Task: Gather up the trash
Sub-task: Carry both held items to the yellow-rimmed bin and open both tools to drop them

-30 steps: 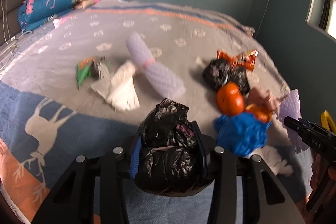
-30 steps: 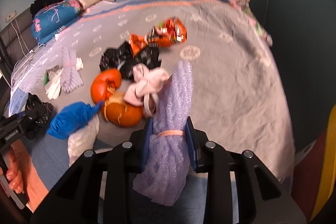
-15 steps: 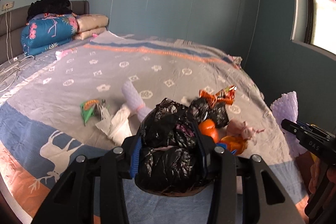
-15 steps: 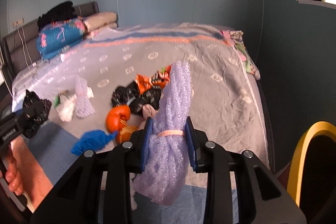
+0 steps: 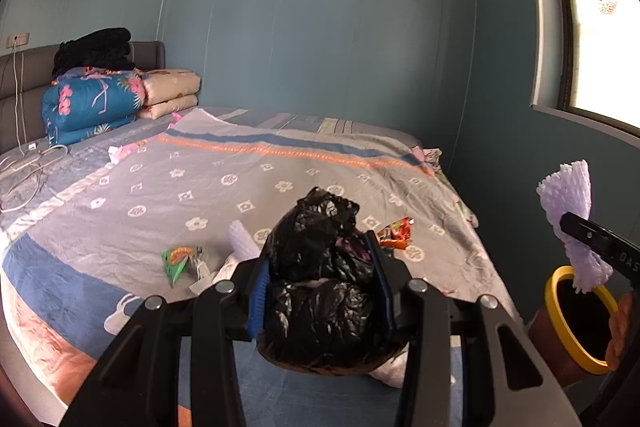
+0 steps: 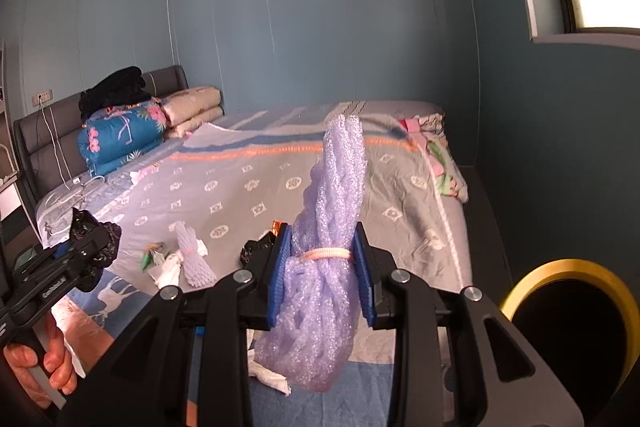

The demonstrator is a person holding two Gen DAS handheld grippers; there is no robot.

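Left gripper [image 5: 320, 287] clamps black plastic bag [image 5: 320, 267], right gripper [image 6: 323, 267] clamps purple foam net [image 6: 328, 247], yellow-rimmed bin [image 6: 568, 315] at 4 o'clock; springy foam could miss the rim on release.

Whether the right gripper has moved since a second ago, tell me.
Yes. The right gripper, shut on the purple foam net, has risen: the bed sits lower, and the yellow-rimmed bin shows.
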